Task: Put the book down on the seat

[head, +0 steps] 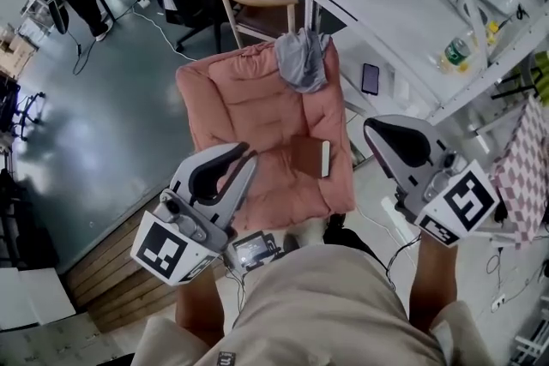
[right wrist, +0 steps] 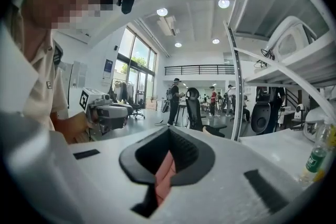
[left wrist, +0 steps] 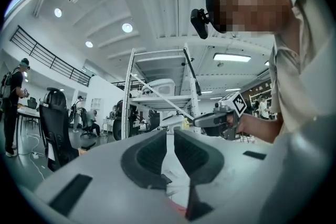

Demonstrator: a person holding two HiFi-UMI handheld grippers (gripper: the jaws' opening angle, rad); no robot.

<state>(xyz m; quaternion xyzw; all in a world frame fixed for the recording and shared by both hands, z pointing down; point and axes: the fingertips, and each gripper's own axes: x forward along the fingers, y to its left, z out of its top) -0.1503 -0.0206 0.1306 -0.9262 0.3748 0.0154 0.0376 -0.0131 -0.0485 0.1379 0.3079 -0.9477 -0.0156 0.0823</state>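
Left hand-held gripper apart from book

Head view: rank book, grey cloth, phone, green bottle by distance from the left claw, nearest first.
From the left claw:
1. book, on the pink cushion, just right of it.
2. grey cloth, cushion's far edge.
3. phone, on the white table, right.
4. green bottle, far right on that table.

Pink seat with book, perhaps cloth

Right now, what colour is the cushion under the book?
Salmon pink; the cushion shows best in the head view.
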